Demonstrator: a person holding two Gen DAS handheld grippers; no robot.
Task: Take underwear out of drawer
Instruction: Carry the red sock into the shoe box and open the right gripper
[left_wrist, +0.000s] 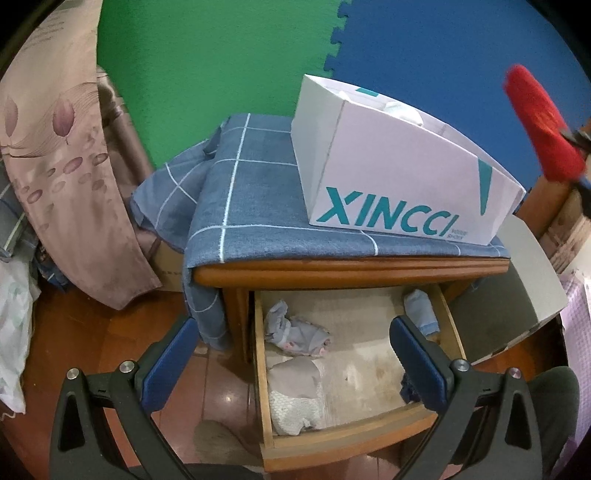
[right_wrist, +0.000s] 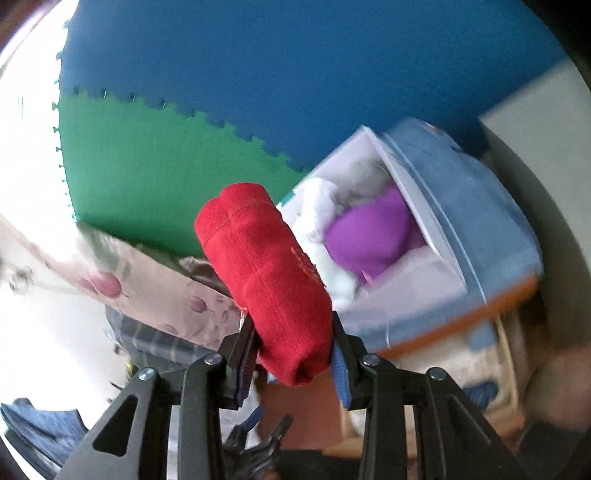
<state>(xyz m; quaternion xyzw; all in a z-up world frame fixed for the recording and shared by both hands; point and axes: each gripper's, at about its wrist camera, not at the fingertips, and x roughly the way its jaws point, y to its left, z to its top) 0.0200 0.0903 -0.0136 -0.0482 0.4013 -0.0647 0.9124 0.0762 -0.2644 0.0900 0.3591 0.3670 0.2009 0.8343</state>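
The left gripper (left_wrist: 293, 354) hangs with its blue-padded fingers (left_wrist: 170, 363) spread wide and nothing between them. The right gripper (right_wrist: 293, 350) is clamped on a rolled red garment (right_wrist: 264, 284), raised high.

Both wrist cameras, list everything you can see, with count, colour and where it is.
Drawer: one, wooden, pulled open under the nightstand.
Underwear in drawer: about five pieces, grey, white and blue, along its left and right sides.
Red roll: one, clamped in the right gripper, raised beside the box.
Box: one, white with teal lettering, on the nightstand; holds white and purple items.
Cloth: one, blue checked, draped over the nightstand.
Left gripper: open, hanging over the drawer.
Right gripper: shut on the roll.
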